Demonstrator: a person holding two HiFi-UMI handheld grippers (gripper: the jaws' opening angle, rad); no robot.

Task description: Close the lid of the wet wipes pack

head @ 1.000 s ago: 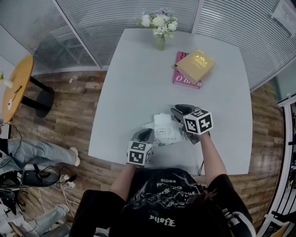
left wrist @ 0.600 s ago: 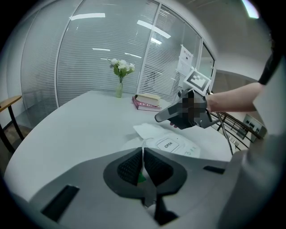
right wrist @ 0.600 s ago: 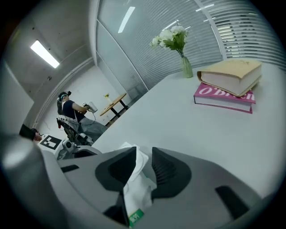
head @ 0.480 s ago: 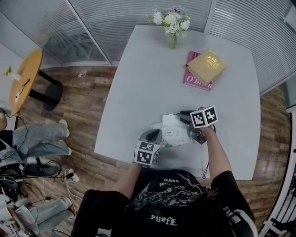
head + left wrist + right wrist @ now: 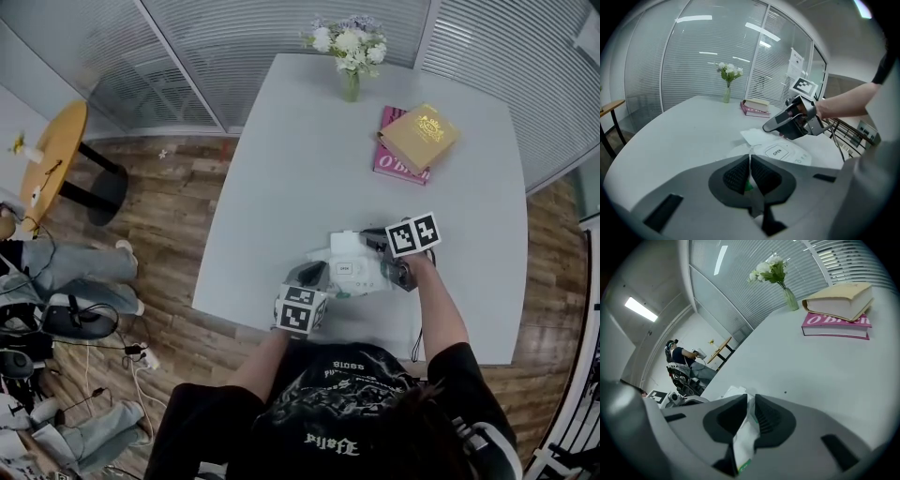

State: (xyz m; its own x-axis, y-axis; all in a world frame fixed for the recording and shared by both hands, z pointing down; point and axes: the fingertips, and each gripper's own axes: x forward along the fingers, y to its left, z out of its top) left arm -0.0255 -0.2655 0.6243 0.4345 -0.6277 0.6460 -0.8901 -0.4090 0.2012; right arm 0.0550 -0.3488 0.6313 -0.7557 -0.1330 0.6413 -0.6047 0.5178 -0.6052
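bracing the wet wipes pack (image 5: 354, 272) near the front edge of the grey table (image 5: 309, 141), you had the left gripper (image 5: 750, 163) clenched on its near seam and the right gripper (image 5: 751, 404), its jaws just closing, pinched on the pack's white end. the lid (image 5: 780, 152) (marked open) probably called for freeing one gripper to press it flat. flowers (image 5: 349, 56) and two books (image 5: 412, 141) sat well apart at the far end, with blinded glass walls (image 5: 234, 37) and wood floor (image 5: 178, 216) beyond.

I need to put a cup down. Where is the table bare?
Bare: the wide middle of the table between the vase, the books and the wipes pack, and the left side. Crowded: the near edge round the pack, and the far right corner by the books.
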